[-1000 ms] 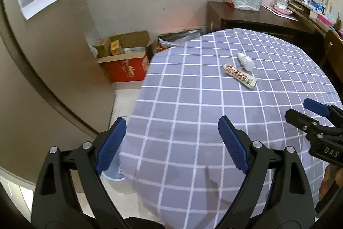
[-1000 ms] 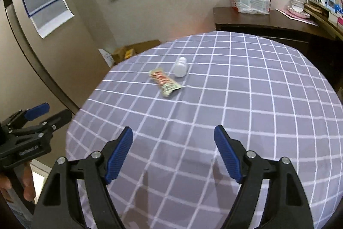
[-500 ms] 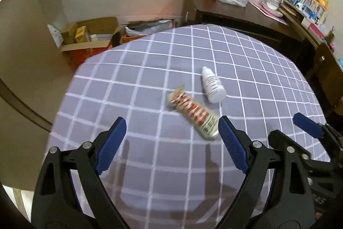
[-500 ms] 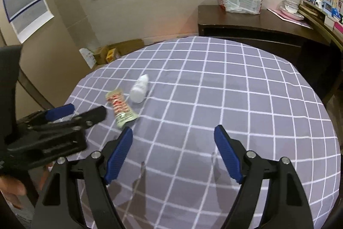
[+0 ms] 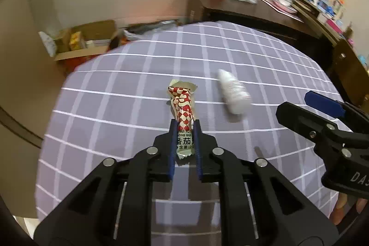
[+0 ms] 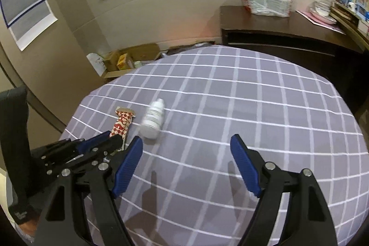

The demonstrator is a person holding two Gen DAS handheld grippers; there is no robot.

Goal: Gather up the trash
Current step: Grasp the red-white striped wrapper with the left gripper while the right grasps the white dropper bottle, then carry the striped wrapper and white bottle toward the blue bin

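Here we see the left gripper (image 5: pixel 184 125), jaws just closed, pinching the near end of the red-and-white snack wrapper (image 5: pixel 182 105) on the checked tablecloth (image 5: pixel 230 57). Just right of the wrapper lies a white bottle (image 5: pixel 234 91). Right gripper (image 6: pixel 186 152) hangs wide, empty, near the bottle.

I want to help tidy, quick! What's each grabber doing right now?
Left gripper: jaws just closed, shut on the snack wrapper.
Right gripper: open, holding nothing.
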